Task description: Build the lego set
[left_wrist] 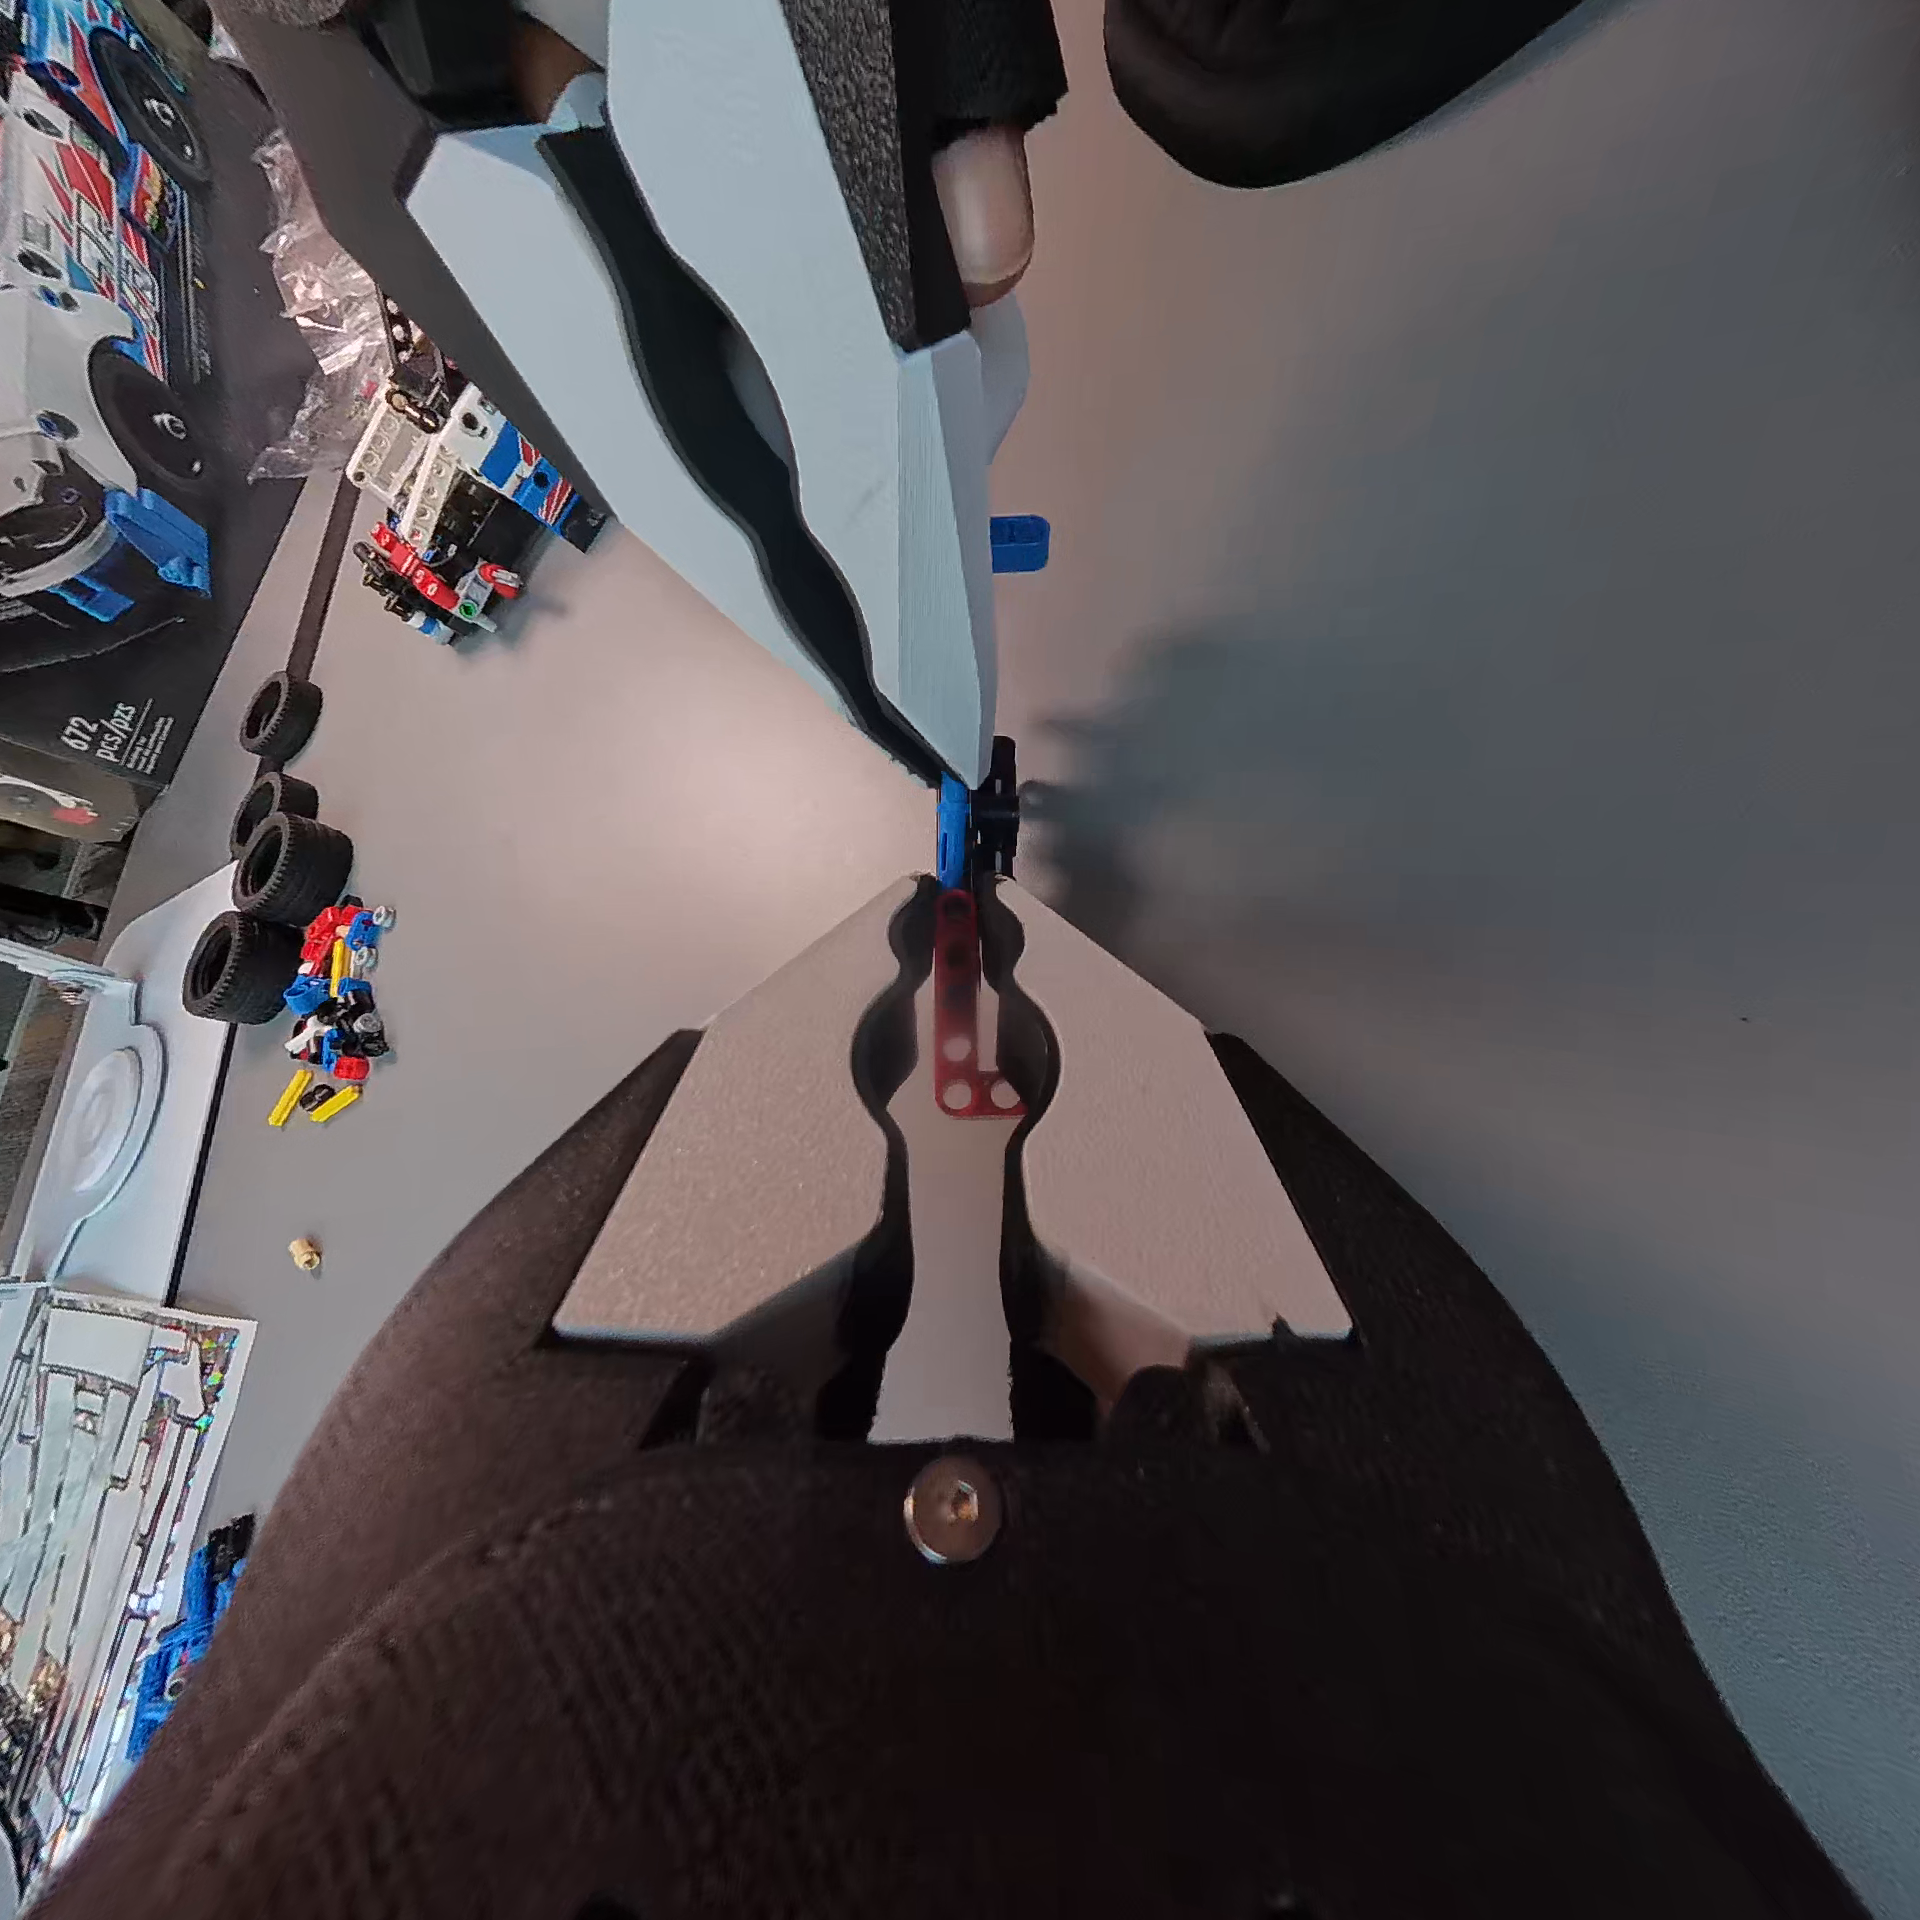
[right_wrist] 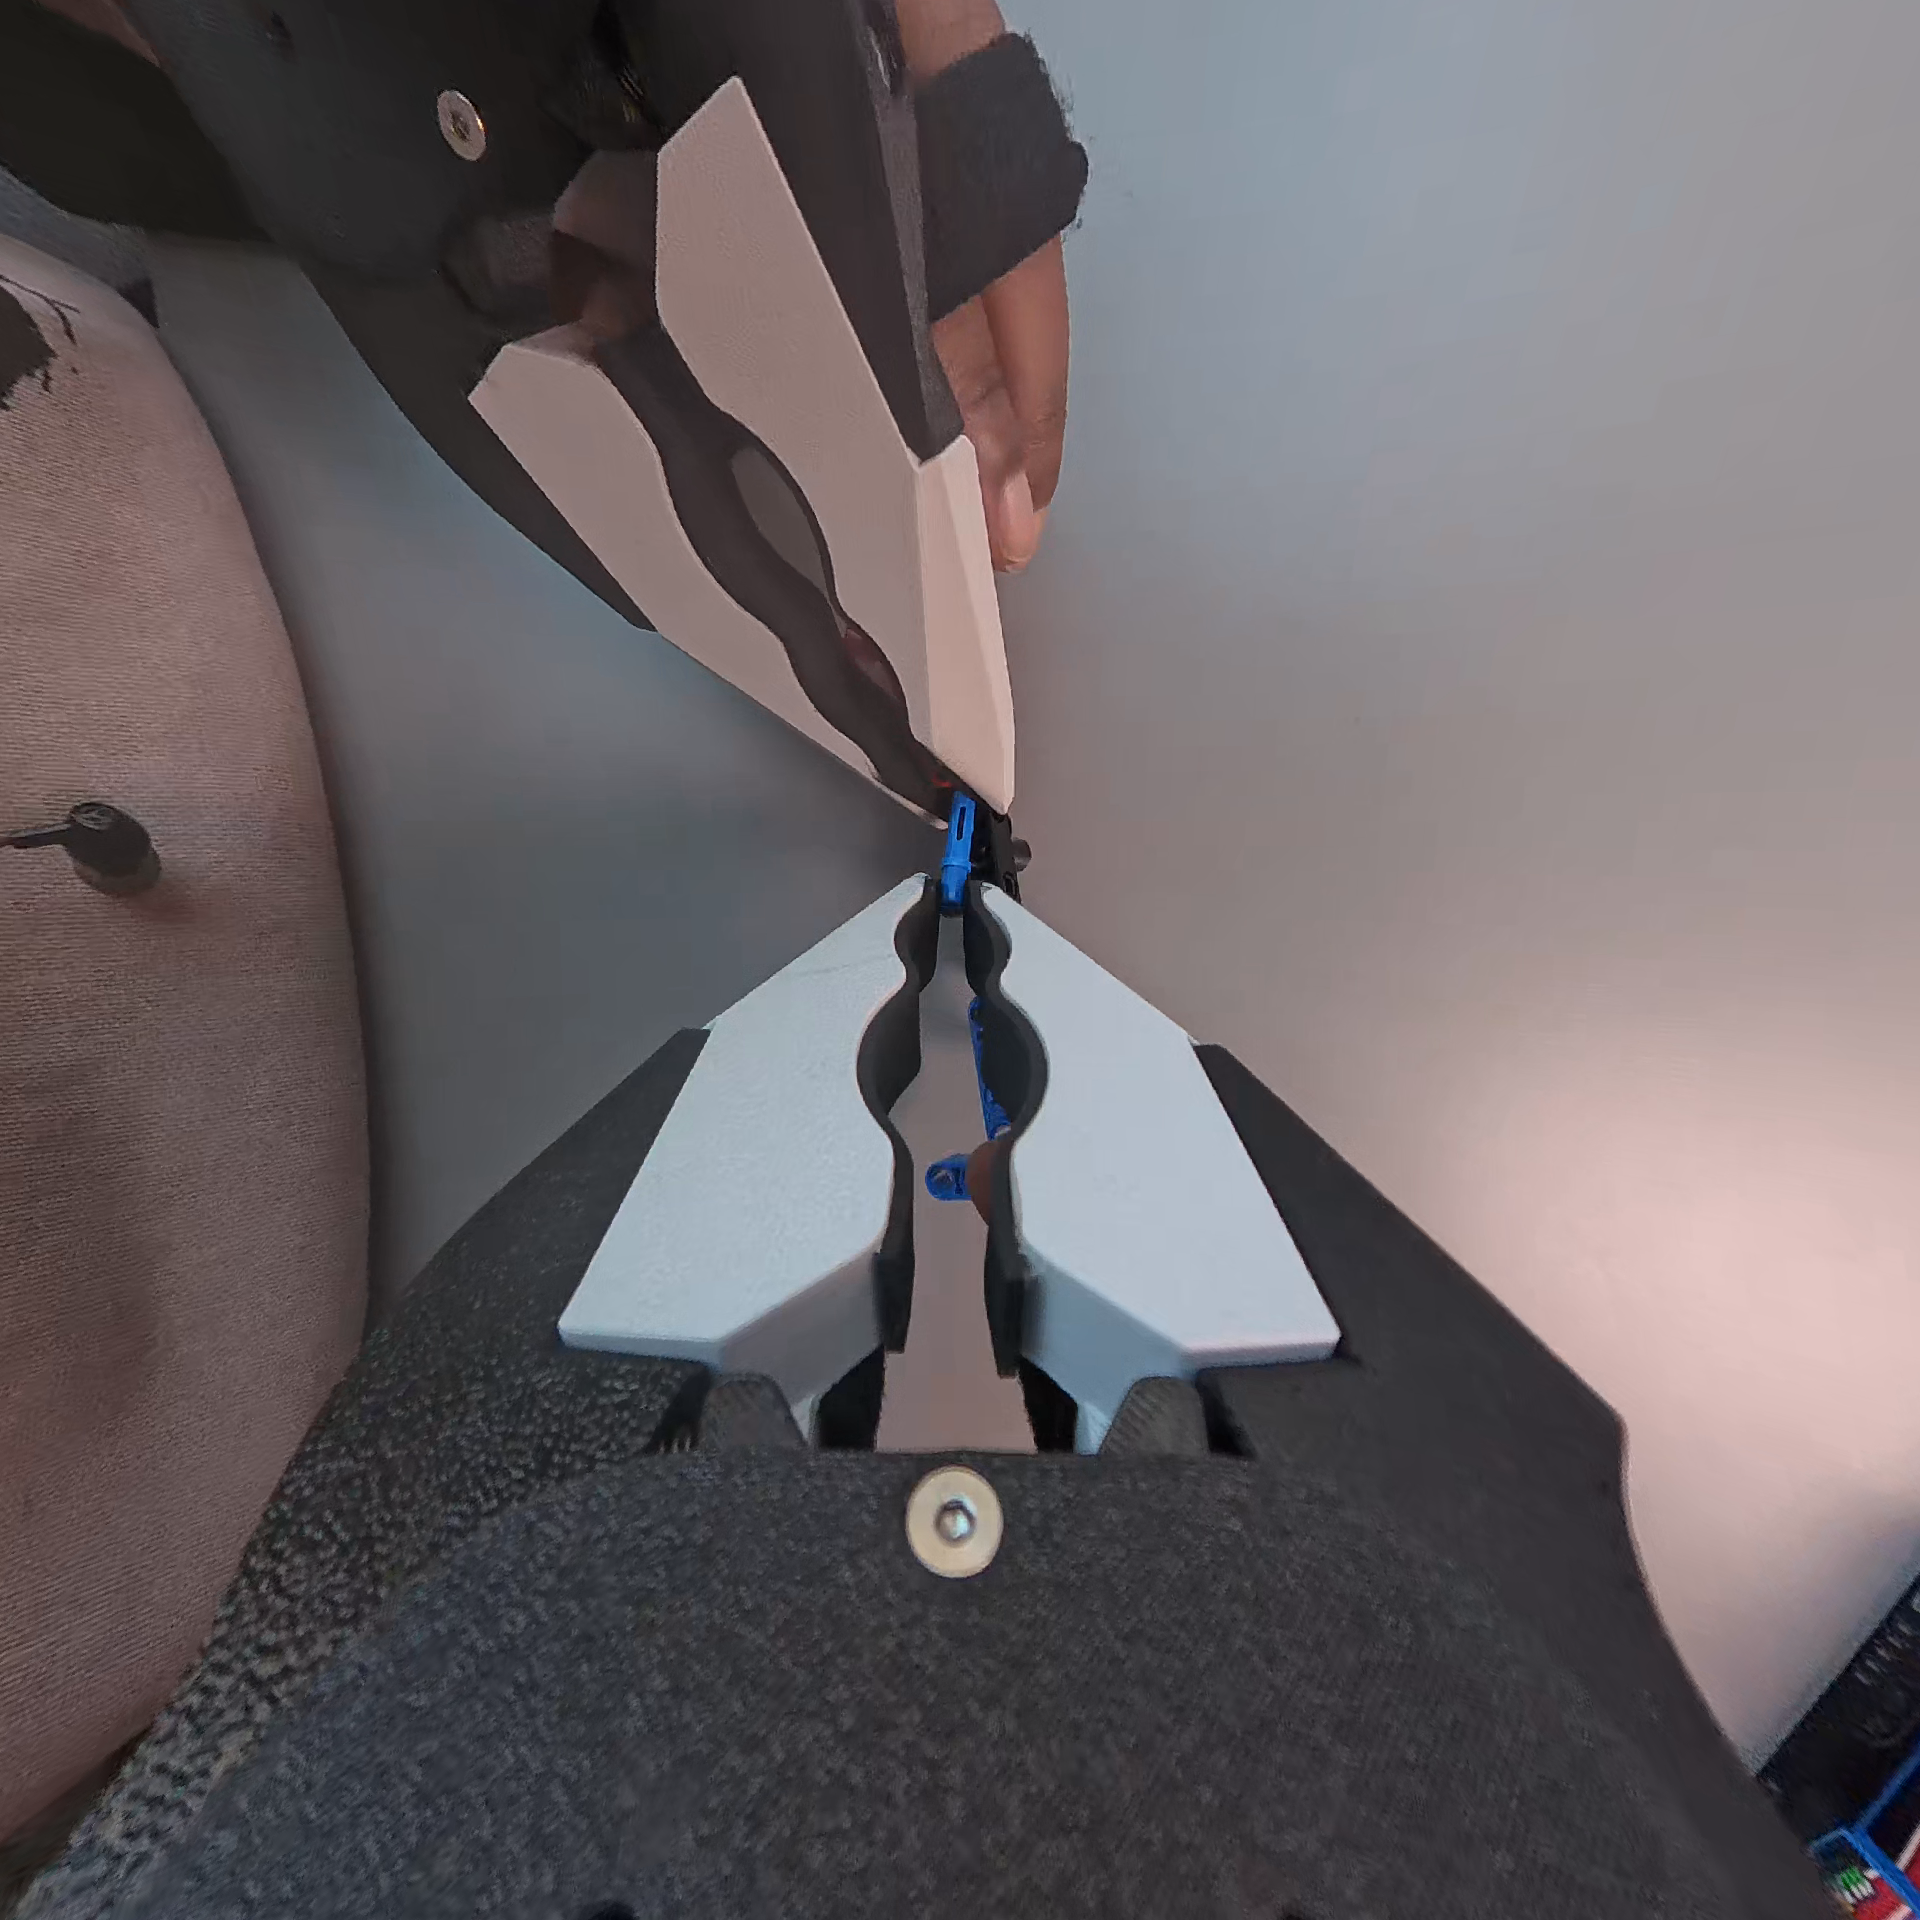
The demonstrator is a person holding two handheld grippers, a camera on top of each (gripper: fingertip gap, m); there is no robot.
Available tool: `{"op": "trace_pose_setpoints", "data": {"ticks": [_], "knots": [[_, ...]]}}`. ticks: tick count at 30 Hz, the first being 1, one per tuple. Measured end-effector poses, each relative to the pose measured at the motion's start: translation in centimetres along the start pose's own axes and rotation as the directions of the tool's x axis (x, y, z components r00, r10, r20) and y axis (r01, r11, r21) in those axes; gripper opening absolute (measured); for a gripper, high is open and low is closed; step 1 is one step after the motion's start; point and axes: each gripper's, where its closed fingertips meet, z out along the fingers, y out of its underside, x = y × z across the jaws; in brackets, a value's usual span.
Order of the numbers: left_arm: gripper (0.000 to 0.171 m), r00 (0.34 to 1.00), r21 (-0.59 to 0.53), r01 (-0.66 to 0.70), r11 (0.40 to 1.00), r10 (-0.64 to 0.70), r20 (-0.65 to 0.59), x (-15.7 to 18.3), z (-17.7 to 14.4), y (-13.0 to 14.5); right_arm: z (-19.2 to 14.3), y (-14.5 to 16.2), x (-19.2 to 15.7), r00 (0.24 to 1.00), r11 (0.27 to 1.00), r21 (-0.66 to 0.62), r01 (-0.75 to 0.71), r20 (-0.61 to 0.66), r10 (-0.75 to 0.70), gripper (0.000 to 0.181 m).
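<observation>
Beam (left_wrist: 956,997), red, thin, with holes and a short foot at the near end, is clamped edge-on between the jaws of the left gripper (left_wrist: 961,883). Only its far tip sticks out. A blue pin (left_wrist: 952,831) is seated there, next to a black connector (left_wrist: 1000,805). The right gripper (right_wrist: 961,883) is closed on the same blue pin (right_wrist: 956,847) from the opposite side, so both grippers meet tip to tip above the table (left_wrist: 1455,935). A blue piece (right_wrist: 982,1070) lies along the inside of the right gripper's jaw; whether it is gripped or merely resting cannot be told.

Handling, judged:
- Parts are light, rigid plastic; no sag is expected and little force is needed to carry them.
- Smooth faces are slippery, so the beam is best held on its flat sides, near the joint, to limit twist.
- The pin is small and round, and easily rolled out of a tip grip; it should be pushed straight along its axis.
- Friction fit is stiff; off-axis force would likely pop the pin free.

Spare parts (left_wrist: 338,997), 4 tyres (left_wrist: 281,883), a part-built car (left_wrist: 457,509) and the box (left_wrist: 94,364) lie well apart, at the table's far left.
</observation>
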Motion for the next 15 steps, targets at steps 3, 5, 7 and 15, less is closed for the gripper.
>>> {"op": "trace_pose_setpoints", "data": {"ticks": [3,5,7,15], "knots": [[0.006,1.000,-0.006,0.017,1.000,-0.017,0.008,-0.2,0.0,0.2,-0.2,-0.5,0.3,0.999,0.999,0.038,0.019,-0.032,-0.018,0.001],[0.006,0.999,-0.004,0.040,0.999,-0.040,0.004,-0.3,0.1,0.2,-0.3,-0.9,0.4,0.998,0.996,0.076,0.043,-0.049,-0.039,0.001],[0.006,0.998,-0.001,0.063,0.998,-0.063,0.001,-0.4,0.1,0.2,-0.4,-1.3,0.5,0.995,0.992,0.107,0.073,-0.070,-0.066,0.001],[0.006,0.988,0.026,0.149,0.989,-0.148,-0.035,-0.5,0.1,0.2,-0.3,-1.9,0.4,0.960,0.950,0.176,0.259,-0.153,-0.234,0.002]]}}
